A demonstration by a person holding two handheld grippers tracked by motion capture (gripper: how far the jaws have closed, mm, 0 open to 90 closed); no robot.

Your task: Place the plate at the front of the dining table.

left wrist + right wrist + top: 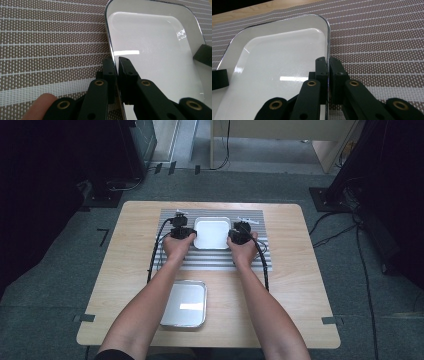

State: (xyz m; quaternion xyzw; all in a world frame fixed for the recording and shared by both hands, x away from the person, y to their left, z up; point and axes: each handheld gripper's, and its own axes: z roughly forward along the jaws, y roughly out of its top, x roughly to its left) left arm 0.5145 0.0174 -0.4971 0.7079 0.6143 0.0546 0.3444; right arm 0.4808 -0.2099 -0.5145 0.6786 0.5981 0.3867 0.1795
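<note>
White tray (212,233) sits mid-mat on the striped placemat (215,262), beyond the metal tray (184,303) near the table's front edge. Left gripper (116,65) pinches the white tray's left rim, right gripper (328,65) its right rim, jaws nearly closed. From above, the jaws seem hidden by hands.

White square tray (212,233) with rounded corners and a glossy, empty inside sits flat on the striped mat (216,261), upper middle of the high view, rims pinched at both sides.
</note>
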